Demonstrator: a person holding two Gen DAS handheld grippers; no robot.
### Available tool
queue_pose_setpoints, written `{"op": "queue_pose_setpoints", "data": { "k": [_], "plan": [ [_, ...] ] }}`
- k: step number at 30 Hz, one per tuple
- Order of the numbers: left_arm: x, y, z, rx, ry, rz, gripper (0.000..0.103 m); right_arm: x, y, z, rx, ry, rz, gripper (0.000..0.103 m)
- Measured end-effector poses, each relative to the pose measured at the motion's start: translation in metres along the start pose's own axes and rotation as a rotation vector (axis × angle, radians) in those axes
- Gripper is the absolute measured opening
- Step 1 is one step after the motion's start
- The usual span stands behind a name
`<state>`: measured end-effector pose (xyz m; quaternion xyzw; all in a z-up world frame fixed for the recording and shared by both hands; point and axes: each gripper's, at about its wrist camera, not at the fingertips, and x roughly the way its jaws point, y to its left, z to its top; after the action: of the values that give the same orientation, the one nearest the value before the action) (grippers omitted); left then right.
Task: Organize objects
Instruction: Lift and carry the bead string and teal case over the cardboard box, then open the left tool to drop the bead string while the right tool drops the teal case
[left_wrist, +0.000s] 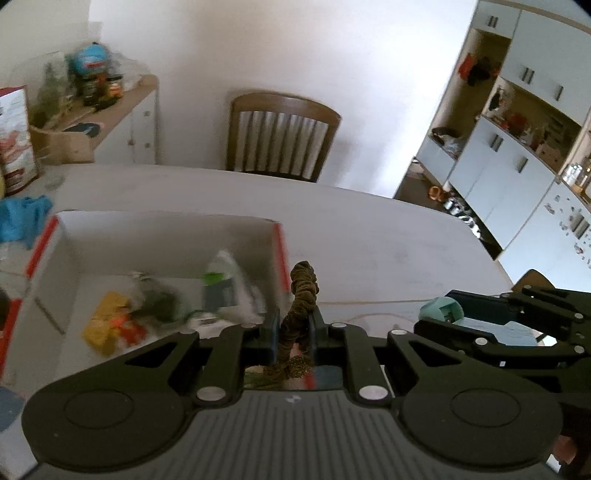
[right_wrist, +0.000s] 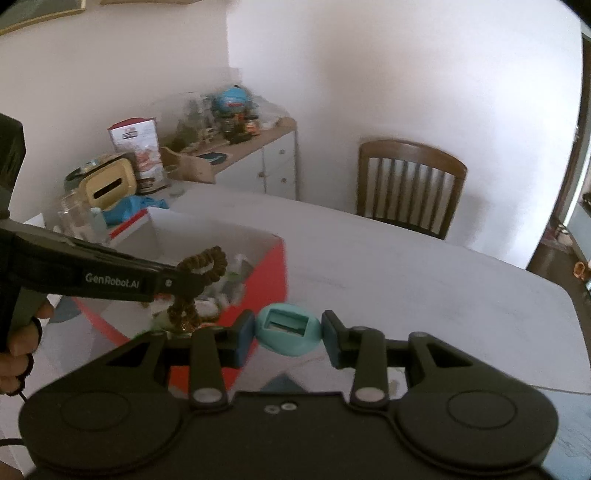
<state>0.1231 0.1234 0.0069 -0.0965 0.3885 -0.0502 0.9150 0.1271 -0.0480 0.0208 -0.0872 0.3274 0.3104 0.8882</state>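
Above the near corner of the red-and-white box (left_wrist: 55, 236), my left tool (left_wrist: 294, 325) is clenched on a brown scrunchie (left_wrist: 303, 291), which sticks up and droops below the jaws. It looks soft, light and springy, so a pinch across the bunched middle suits it. My right tool (right_wrist: 288, 334) brackets a teal egg-shaped holder (right_wrist: 288, 328) above the surface (right_wrist: 406, 266); I cannot tell if the pads press it. That shell seems rigid and smooth, so it may slip.
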Motion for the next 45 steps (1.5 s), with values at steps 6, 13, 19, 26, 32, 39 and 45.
{"op": "queue_pose_setpoints", "data": {
  "k": [6, 13, 19, 26, 32, 39, 45],
  "plan": [
    [-0.015, 0.037, -0.003, -0.022, -0.003, 0.049, 0.015, 0.012, 0.029, 0.006, -0.024, 0.005, 0.020, 0.038],
    [-0.023, 0.076, -0.003, -0.034, -0.005, 0.107, 0.015, 0.029, 0.057, 0.008, -0.029, 0.016, 0.032, 0.038],
    [-0.015, 0.107, -0.002, -0.040, 0.015, 0.148, 0.015, 0.051, 0.076, 0.011, -0.033, 0.038, 0.037, 0.038],
    [0.005, 0.142, -0.002, -0.053, 0.055, 0.191, 0.015, 0.085, 0.094, 0.017, -0.045, 0.064, 0.037, 0.038],
    [0.023, 0.157, -0.001, -0.039, 0.084, 0.216, 0.015, 0.120, 0.107, 0.023, -0.051, 0.095, 0.043, 0.038],
    [0.045, 0.163, -0.001, -0.014, 0.122, 0.236, 0.015, 0.157, 0.115, 0.024, -0.063, 0.146, 0.017, 0.038],
    [0.062, 0.164, -0.001, -0.007, 0.157, 0.247, 0.015, 0.175, 0.120, 0.022, -0.087, 0.175, 0.006, 0.038]
  ]
}}
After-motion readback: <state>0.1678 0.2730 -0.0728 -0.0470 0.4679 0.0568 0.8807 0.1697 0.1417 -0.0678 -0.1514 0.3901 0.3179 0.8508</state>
